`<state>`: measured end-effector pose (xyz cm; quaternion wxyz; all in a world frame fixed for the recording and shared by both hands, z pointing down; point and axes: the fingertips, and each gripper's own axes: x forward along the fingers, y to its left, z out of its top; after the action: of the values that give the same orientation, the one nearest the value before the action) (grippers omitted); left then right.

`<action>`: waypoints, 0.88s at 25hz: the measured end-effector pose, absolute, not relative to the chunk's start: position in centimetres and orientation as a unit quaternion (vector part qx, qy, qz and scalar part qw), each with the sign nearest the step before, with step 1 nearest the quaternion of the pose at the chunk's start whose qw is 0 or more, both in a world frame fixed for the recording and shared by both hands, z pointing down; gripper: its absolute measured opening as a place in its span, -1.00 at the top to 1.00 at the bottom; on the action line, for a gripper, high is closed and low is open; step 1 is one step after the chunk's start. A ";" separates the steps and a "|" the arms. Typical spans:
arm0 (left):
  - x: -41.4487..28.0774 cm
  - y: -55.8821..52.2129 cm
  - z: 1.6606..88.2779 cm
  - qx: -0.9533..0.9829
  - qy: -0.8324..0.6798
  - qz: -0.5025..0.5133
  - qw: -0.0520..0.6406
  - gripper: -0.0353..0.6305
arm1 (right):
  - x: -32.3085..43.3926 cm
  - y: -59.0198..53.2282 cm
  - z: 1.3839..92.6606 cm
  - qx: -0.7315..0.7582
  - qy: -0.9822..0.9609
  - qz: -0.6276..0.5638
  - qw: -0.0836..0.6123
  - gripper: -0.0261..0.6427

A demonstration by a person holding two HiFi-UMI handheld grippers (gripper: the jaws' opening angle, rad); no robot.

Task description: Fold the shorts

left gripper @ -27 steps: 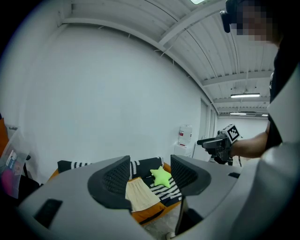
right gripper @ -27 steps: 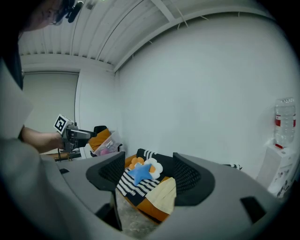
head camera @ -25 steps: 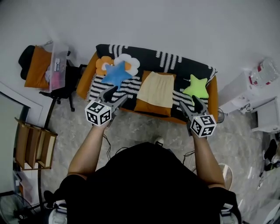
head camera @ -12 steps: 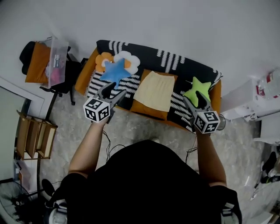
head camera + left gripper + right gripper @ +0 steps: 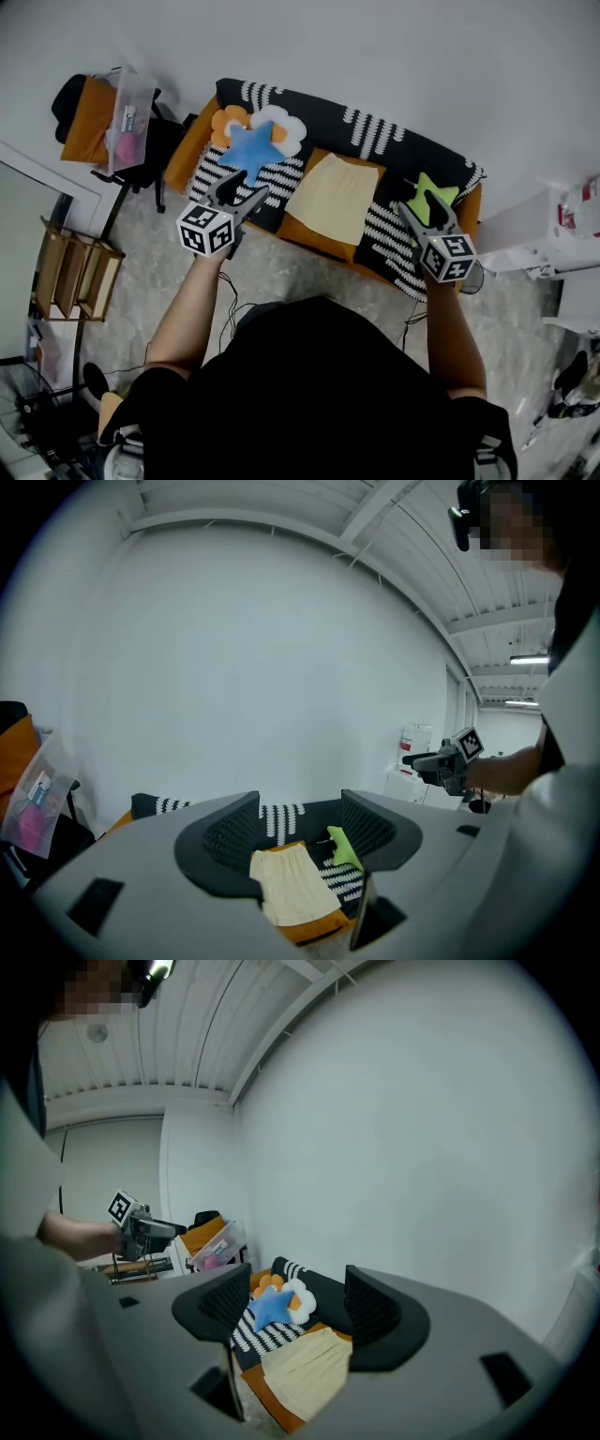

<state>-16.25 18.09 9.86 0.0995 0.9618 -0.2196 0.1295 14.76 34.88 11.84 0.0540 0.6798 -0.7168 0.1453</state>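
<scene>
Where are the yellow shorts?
In the head view, the shorts lie flat on the sofa, between the blue star on the left and the green star on the right.

Black short-sleeved top, left gripper and right gripper dark grey, ribbed fingers, black-and-white marker cubes

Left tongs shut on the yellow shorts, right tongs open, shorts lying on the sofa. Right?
Not quite. The left tongs are open and hold nothing: the left gripper view shows the jaws apart, with the shorts well beyond them. The rest holds: the right tongs are open, and the shorts lie on the sofa.
</scene>
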 end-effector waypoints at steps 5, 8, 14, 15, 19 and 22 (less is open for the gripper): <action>-15.9 17.2 10.0 0.960 -0.227 0.129 0.100 0.04 | 15.9 34.1 12.0 0.679 -0.717 0.146 0.050 -0.04; -15.6 16.3 10.3 0.960 -0.228 0.125 0.104 0.04 | 16.1 33.5 12.2 0.679 -0.717 0.148 0.054 -0.04; -14.8 13.0 11.9 0.959 -0.231 0.119 0.116 0.04 | 17.2 30.8 12.6 0.678 -0.717 0.147 0.066 -0.03; -14.6 12.3 12.1 0.959 -0.231 0.118 0.117 0.04 | 17.4 30.2 12.8 0.678 -0.717 0.148 0.068 -0.03; -13.4 9.0 13.1 0.958 -0.228 0.119 0.125 0.04 | 18.7 27.4 13.2 0.678 -0.715 0.152 0.078 -0.03; -12.3 5.6 13.9 0.957 -0.227 0.122 0.129 0.04 | 20.0 24.3 13.7 0.681 -0.711 0.157 0.080 -0.02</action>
<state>-12.35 5.63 13.90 0.1294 0.9575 -0.2270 0.1225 20.01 24.29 13.73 0.0800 0.6807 -0.7111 0.1566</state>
